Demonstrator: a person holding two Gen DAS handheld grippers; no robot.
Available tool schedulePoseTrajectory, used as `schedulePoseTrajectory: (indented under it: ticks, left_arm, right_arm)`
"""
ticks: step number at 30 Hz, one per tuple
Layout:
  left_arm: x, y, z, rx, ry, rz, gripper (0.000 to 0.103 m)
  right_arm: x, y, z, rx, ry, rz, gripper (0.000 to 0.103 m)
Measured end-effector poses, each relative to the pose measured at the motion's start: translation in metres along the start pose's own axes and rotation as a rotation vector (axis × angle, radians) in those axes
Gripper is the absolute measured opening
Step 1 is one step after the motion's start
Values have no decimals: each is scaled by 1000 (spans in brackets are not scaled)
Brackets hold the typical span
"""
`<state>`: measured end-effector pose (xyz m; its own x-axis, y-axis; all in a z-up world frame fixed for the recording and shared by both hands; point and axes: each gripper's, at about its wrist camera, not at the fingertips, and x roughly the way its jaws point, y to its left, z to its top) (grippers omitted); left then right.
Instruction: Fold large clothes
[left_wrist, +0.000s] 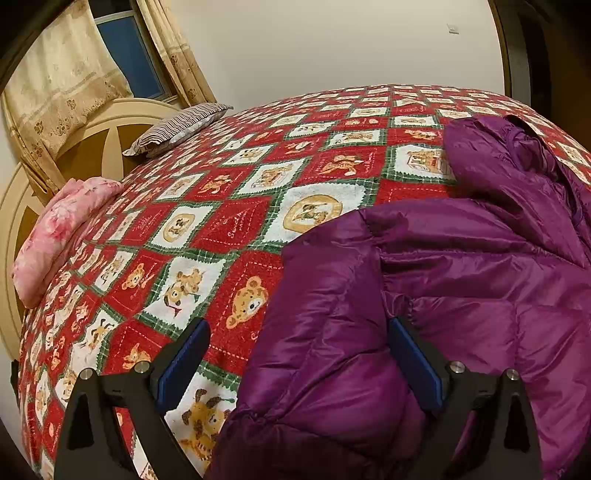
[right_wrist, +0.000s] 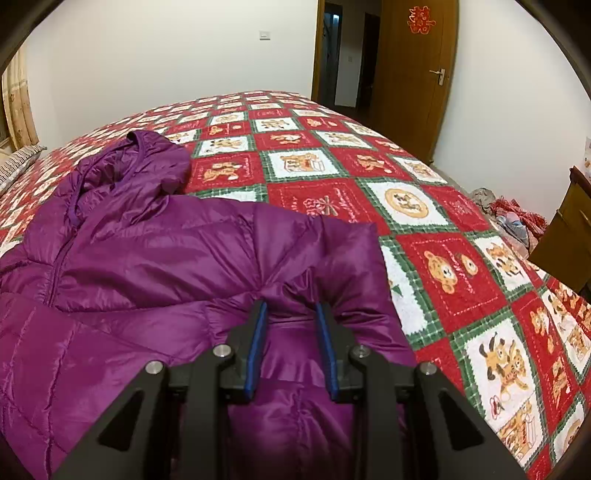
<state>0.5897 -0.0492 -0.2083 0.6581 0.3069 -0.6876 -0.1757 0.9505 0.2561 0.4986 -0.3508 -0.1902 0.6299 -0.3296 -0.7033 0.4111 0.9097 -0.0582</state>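
Note:
A purple hooded puffer jacket (left_wrist: 461, 266) lies front up on the bed's red patchwork bedspread (left_wrist: 229, 206), and it also shows in the right wrist view (right_wrist: 155, 251). Its hood (right_wrist: 155, 158) points to the far side. My left gripper (left_wrist: 299, 332) is open wide, with the jacket's left edge between its blue pads, which do not press it. My right gripper (right_wrist: 291, 314) is closed down on a bunched fold of the jacket's right side, with purple fabric pinched between its pads.
A pink pillow (left_wrist: 55, 236) and a striped pillow (left_wrist: 177, 129) lie by the headboard (left_wrist: 92, 147) at the left. The bedspread (right_wrist: 424, 206) stretches to the right. An open door (right_wrist: 413, 74), a wooden cabinet (right_wrist: 565, 229) and a heap of things (right_wrist: 513, 218) stand beyond the bed's right edge.

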Motion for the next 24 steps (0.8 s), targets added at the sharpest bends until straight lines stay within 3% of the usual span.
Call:
schedulePoseTrajectory:
  ticks: [10, 13, 16, 18, 21, 24]
  left_arm:
    - [-1, 0, 0, 6, 2, 3, 98]
    - [-4, 8, 11, 12, 46, -42, 97]
    - [-19, 19, 34, -23, 21, -144, 97]
    - [-23, 18, 57, -11, -3, -196, 97]
    - [-11, 7, 96, -12, 0, -258, 97]
    - [12, -11, 126, -2, 33, -300, 97]
  right_arm:
    - [0, 0, 0, 5, 0, 7, 30]
    - [0, -1, 3, -2, 20, 35, 33]
    - [-7, -2, 11, -58, 70, 86, 51]
    - [-14, -2, 23, -65, 75, 145, 74]
    - [-17, 6, 48, -79, 50, 172, 75]
    - [-6, 24, 83, -98, 37, 260, 75]
